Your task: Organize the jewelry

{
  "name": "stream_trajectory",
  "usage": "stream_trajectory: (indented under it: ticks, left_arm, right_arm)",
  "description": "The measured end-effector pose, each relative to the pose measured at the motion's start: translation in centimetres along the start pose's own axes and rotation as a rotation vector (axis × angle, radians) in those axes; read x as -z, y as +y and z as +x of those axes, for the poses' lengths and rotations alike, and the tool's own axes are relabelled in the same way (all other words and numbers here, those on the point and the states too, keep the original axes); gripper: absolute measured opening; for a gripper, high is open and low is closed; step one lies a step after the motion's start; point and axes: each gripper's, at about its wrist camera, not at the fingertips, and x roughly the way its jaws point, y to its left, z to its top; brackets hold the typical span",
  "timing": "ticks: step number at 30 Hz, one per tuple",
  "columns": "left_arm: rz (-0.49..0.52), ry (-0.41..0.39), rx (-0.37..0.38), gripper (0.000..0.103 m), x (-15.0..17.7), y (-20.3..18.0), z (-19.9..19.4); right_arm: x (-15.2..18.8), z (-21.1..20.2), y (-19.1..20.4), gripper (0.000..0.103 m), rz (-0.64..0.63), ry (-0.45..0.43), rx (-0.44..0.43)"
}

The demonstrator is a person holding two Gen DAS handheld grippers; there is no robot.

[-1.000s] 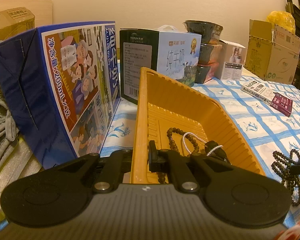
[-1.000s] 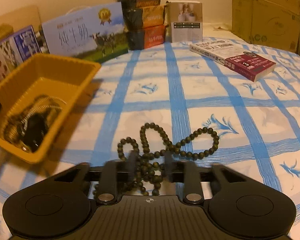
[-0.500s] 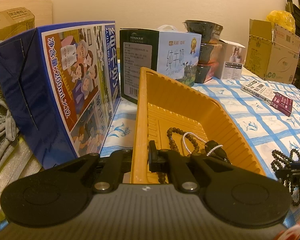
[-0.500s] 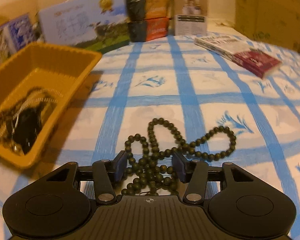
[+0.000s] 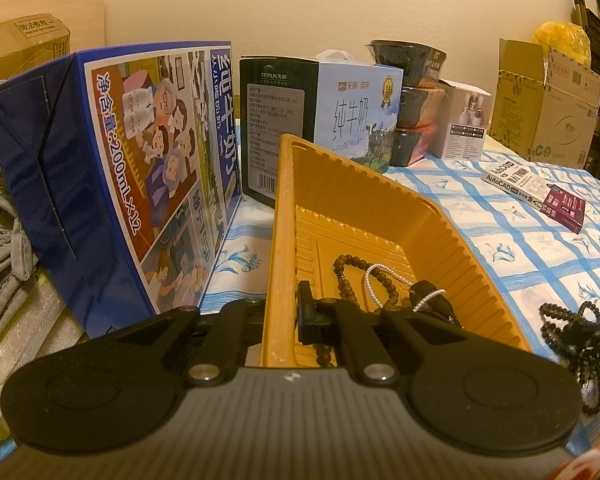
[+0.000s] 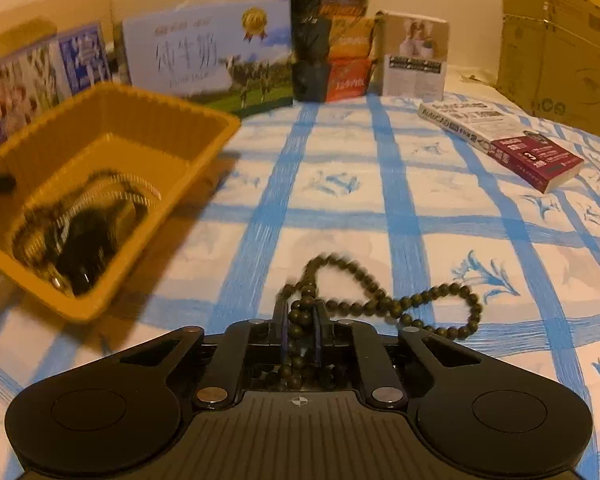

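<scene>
The dark bead strand (image 6: 384, 300), limp and light, is being pinched mid-bunch by the closed right gripper (image 6: 300, 316); loose loops are trailing ahead. The yellow tray's (image 5: 278, 216) wall is being clamped by the left gripper (image 5: 282, 312).

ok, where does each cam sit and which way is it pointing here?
Left wrist: on the left gripper, looking forward and down along its fingers, shut on the yellow tray wall; milk cartons behind.
Right wrist: on the right gripper, angled down at the blue-checked cloth, fingers shut on the dark bead strand.
Shared: tray, bead strand, book, cartons.
</scene>
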Motion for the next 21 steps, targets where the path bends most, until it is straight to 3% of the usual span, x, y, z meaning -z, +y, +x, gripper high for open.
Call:
stream_trajectory:
  ticks: [8,21]
  left_arm:
    - [-0.003,-0.001,0.002,0.005,0.0,-0.1,0.0]
    - [-0.009,-0.001,0.003,0.005,0.0,-0.1,-0.1]
  right_arm:
    - [-3.4,-4.9,-2.1,0.007,0.090,-0.113,-0.023]
    - [-9.5,-12.8,-3.5,0.007,0.057,-0.249,0.011]
